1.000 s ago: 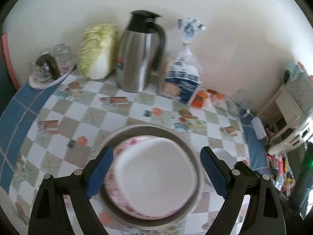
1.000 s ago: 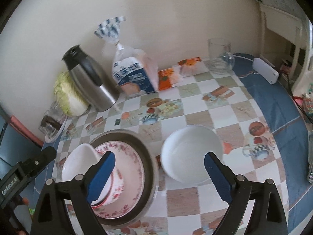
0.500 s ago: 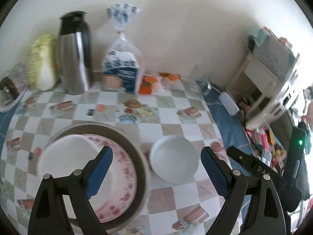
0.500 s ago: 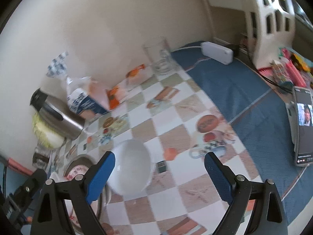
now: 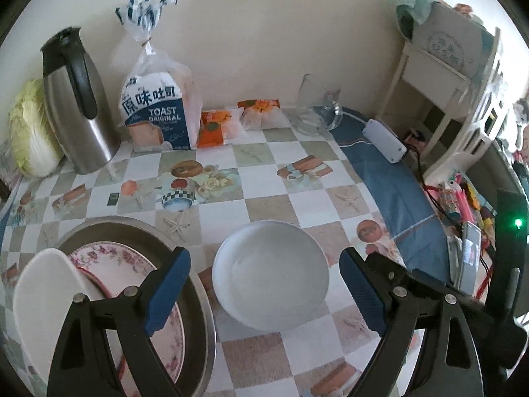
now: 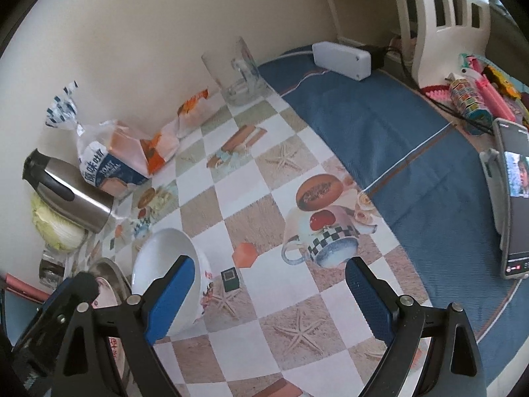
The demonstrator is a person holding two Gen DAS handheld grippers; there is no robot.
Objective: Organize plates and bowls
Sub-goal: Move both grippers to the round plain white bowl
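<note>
Checked tablecloth table (image 5: 271, 198) with white bowl (image 5: 270, 274), metal tray (image 5: 195, 297), thermos (image 5: 74, 106), bread bag (image 5: 157, 112).

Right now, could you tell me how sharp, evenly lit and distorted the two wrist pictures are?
Left wrist view: sharp, the print on the bread bag readable; soft daylight, with faint sheen inside the white bowl; dark fisheye corners. Right wrist view: strongly tilted and bent, so the steel jug seems to lean; the bowl reads bright; the phone screen glows at the right edge.
</note>
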